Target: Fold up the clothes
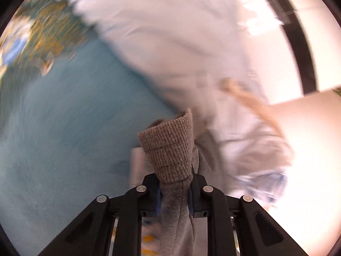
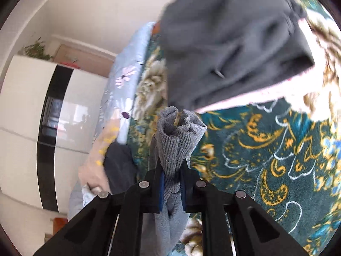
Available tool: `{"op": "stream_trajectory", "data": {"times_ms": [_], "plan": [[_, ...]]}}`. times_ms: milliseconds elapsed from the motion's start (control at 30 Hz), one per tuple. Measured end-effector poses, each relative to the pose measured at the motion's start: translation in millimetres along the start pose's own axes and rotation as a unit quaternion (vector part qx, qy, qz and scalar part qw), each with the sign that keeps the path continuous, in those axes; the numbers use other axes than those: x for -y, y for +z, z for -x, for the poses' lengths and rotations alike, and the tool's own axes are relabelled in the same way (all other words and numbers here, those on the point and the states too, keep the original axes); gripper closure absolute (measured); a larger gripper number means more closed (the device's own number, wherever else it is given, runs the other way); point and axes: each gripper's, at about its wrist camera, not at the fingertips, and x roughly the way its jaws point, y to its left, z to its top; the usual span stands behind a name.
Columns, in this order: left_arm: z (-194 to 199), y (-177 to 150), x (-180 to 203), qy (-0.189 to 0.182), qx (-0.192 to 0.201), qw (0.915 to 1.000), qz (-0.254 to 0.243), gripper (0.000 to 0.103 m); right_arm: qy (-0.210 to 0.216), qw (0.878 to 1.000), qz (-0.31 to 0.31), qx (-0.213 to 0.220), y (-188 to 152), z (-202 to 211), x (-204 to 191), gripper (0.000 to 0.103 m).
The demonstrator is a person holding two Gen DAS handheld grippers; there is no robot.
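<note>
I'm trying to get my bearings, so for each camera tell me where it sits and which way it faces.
Left wrist: on the left tongs, looking along them, tilted down; a ribbed cuff is pinched, grey garment and teal bedding beyond. Only the tongs show.
Right wrist: on the right tongs, tilted down; a grey cuff is pinched, above a patterned bedspread, a wardrobe to the left. Only the tongs show.
Shared: both grip ribbed cuffs, apparently of one garment.

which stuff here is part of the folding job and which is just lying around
In the job:
- left tongs, shut on ribbed cuff
- right tongs, shut on grey ribbed cuff
- dark grey garment

Lying about:
- floral bedspread
- pale blue quilt
- white wardrobe
</note>
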Motion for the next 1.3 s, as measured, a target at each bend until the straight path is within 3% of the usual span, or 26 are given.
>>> {"op": "stream_trajectory", "data": {"times_ms": [100,167,233,300,400,467,567,700,800,1033,1167,1300], "plan": [[45.3,4.5,18.5,-0.061,-0.011,0.9975,-0.032,0.084,0.018,0.999,0.022,0.019,-1.6,36.8,-14.9,0.091],[67.1,-0.3,15.2,-0.066,-0.012,0.996,-0.059,0.083,0.031,0.998,0.035,0.033,-6.1,65.3,-17.1,0.091],[61.6,-12.3,-0.3,-0.035,-0.018,0.9961,-0.078,0.083,0.026,0.998,0.041,0.041,-14.0,85.3,-7.4,0.091],[55.6,-18.5,-49.2,0.022,-0.043,0.9964,-0.07,0.082,-0.006,0.999,0.021,0.026,-28.5,89.2,30.7,0.091],[22.6,-40.8,-117.2,0.087,-0.087,0.9924,0.003,0.082,-0.084,0.996,-0.031,-0.02,-56.8,74.3,97.7,0.091],[17.6,-53.9,-143.3,0.085,-0.093,0.9911,0.045,0.082,-0.119,0.99,-0.064,-0.034,-76.0,70.4,132.0,0.091],[14.3,-59.5,-157.9,0.071,-0.094,0.9902,0.074,0.082,-0.112,0.991,-0.076,-0.019,-85.8,80.5,136.7,0.091],[7.3,-51.2,-133.7,0.073,-0.093,0.9921,0.043,0.082,-0.112,0.993,0.04,-0.008,-84.1,91.6,61.3,0.091],[5.3,-55.5,-127.1,0.069,-0.094,0.9925,0.038,0.08,-0.106,0.983,0.15,-0.003,-100.1,91.2,-12.7,0.091],[23.8,-84.8,-148.7,0.06,-0.101,0.9916,0.054,0.08,-0.063,0.939,0.334,-0.06,-203.7,48.8,-141.6,0.09],[23.7,-81.4,-150.7,0.059,-0.104,0.9915,0.051,0.078,-0.068,0.904,0.404,-0.125,-278.9,-6.1,-174.6,0.09],[27.1,-81.6,-154.0,0.052,-0.104,0.9919,0.051,0.078,-0.071,0.877,0.443,-0.172,-349.6,-46.8,-176.5,0.09]]}}
